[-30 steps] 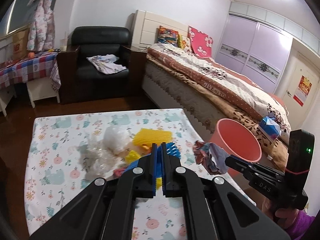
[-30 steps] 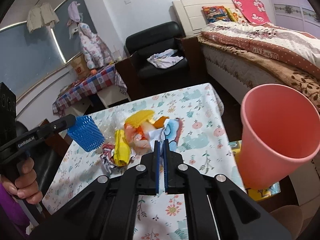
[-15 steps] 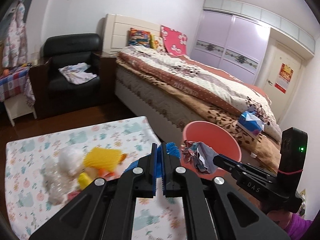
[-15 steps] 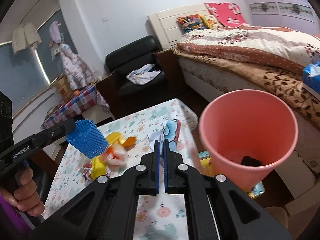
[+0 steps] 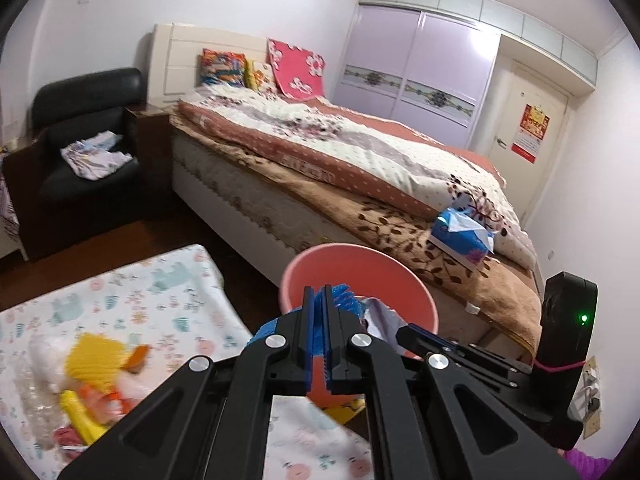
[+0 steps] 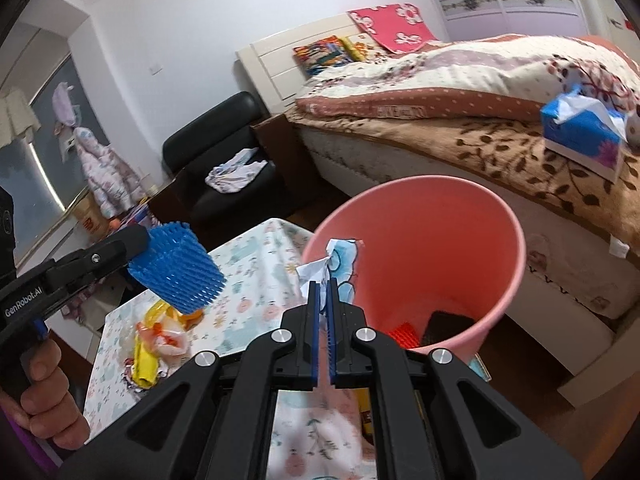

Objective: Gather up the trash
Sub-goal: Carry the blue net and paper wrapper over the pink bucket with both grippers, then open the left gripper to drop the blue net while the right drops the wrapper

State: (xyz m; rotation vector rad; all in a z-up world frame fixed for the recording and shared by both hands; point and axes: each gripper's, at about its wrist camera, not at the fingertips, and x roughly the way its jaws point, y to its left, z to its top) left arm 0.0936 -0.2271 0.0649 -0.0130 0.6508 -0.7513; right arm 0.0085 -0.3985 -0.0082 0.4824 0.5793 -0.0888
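Observation:
My left gripper (image 5: 318,296) is shut on a blue foam net (image 5: 344,300), holding it in front of the near rim of the pink bin (image 5: 352,246). In the right wrist view that blue net (image 6: 176,268) hangs over the table's right end, left of the bin. My right gripper (image 6: 323,288) is shut on a crumpled white, blue and pink wrapper (image 6: 340,256), which sits at the bin's (image 6: 516,248) left rim. A black piece (image 6: 448,322) and a red net (image 6: 404,332) lie on the bin's bottom. More trash (image 5: 96,360) is piled on the patterned tablecloth (image 5: 160,292).
A bed (image 5: 360,160) with a blue tissue box (image 5: 460,236) stands right behind the bin. A black armchair (image 5: 80,136) with clothes on it is at the back left. Dark wooden floor (image 5: 160,232) runs between table, chair and bed.
Both grippers swung right, from above the table's trash pile to the pink bin, each keeping hold of its piece. The bin now looms closer and its bottom shows.

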